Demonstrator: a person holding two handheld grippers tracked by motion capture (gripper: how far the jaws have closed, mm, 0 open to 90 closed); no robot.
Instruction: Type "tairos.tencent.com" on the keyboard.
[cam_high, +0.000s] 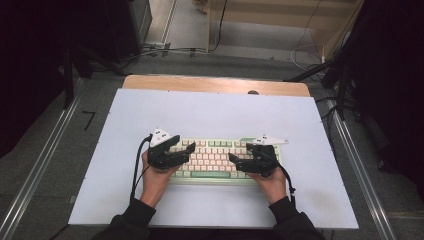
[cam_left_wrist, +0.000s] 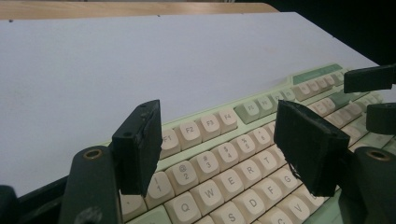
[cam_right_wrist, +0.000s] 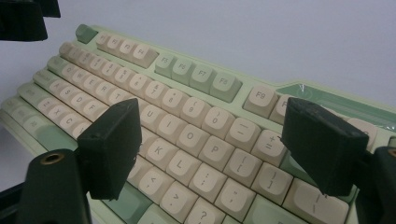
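Keyboard (cam_high: 212, 161) on white mat (cam_high: 210, 120) (cream keys); left gripper (cam_high: 184, 150), right gripper (cam_high: 234, 160) above it, jaws apart, empty.

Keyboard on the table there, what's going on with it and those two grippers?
A person holds a gripper in each hand over a green and cream keyboard lying on a white table. The left gripper hangs over its left end, the right gripper over its right end. Both have open jaws with nothing between them, and the keys lie just beneath.
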